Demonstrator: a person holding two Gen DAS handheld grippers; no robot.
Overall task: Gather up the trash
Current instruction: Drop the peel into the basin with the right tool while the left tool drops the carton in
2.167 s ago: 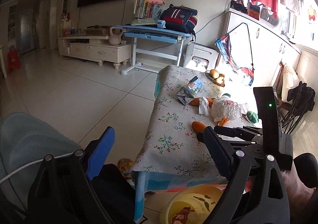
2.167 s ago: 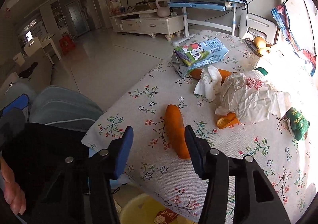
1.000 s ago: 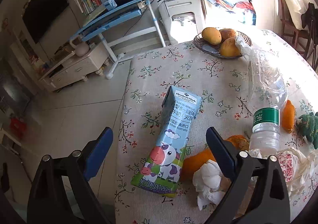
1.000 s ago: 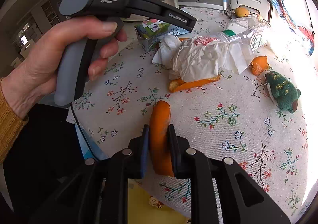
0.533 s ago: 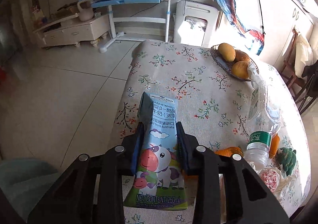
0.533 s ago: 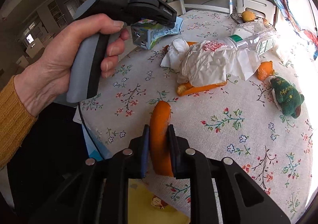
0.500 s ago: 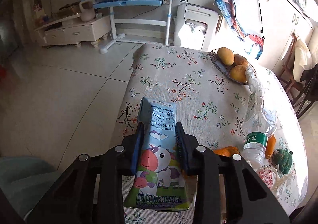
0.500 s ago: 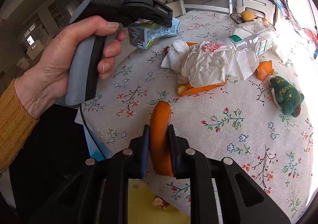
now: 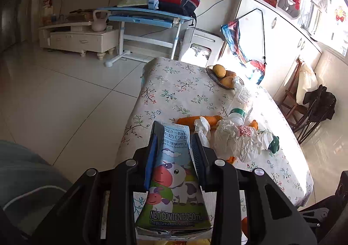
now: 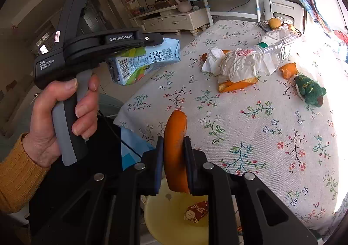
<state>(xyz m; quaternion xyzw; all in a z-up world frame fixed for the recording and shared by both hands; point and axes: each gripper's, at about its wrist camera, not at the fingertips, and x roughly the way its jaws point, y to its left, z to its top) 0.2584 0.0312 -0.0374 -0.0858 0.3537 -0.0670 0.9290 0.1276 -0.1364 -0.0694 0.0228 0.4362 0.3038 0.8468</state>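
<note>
**Q:** Left gripper (image 9: 174, 149) — what state, and what does it hold?

**A:** Its two pads are closed partway onto a flattened milk carton (image 9: 174, 171), printed with cartoon cows, pressing on both long sides. In the right wrist view the carton (image 10: 148, 60) is carried clear of the table, beyond its edge at 10 o'clock, with the person's left hand (image 10: 63, 112) wrapped round the grey handle.

**Q:** And the right gripper (image 10: 174, 153)?

**A:** Nearly closed, pinching a strip of orange peel (image 10: 175, 142) between its pads. The peel stands on edge, its upper end rising toward 12 o'clock. Directly beneath, at 6 o'clock, lies a yellow bin (image 10: 165, 223) with a brown wrapper (image 10: 194, 212) inside it.

**Q:** What lies outward on the table (image 10: 271, 136)?

**A:** On the flowered cloth, toward 1 o'clock of the right gripper: crumpled white tissue (image 10: 237, 66) lying over a second strip of peel (image 10: 237, 86), with a crushed clear plastic bottle (image 10: 280, 44) touching the tissue's far side. A small peel fragment (image 10: 288, 71) and a green plush toy (image 10: 310, 90) lie just beside one another at 2 o'clock. At the table's far end, a dish of yellow fruit (image 10: 274, 23).
</note>
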